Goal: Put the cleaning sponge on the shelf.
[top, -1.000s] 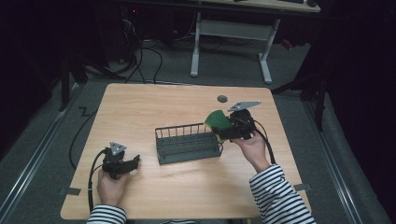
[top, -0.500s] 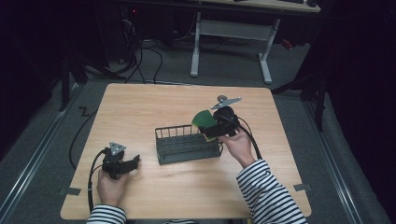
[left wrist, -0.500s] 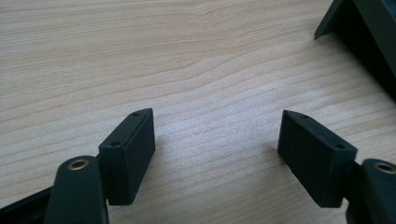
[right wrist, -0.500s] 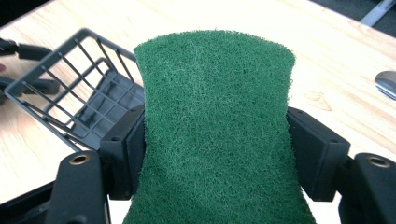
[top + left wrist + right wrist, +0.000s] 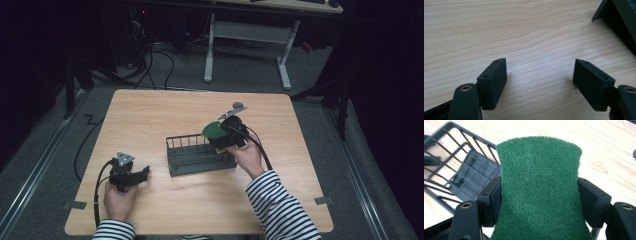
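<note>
The dark green fibrous scouring pad sits clamped between the two black jaws of the right gripper, which press in on its two side edges so that the pad narrows at the waist and bulges toward the camera; its upper edge fans out wider above the jaws. In the high view the scouring pad juts out ahead of the right gripper and hangs over the right end of the black wire rack basket, at its far right corner, with the person's right hand in a striped sleeve wrapped round the tool behind it. From the right gripper view the wire rack basket lies to the left of and beyond the jaws, its bars and dark floor showing past the pad's left edge. Just beyond the right gripper on the light wooden table lies a small grey round object, too small to identify. Well apart, toward the near left corner, the left gripper rests low over the table in the person's left hand, its jaws spread wide with nothing between them, only bare wood grain beneath, and a dark corner of the basket is beyond it to the upper right.
</note>
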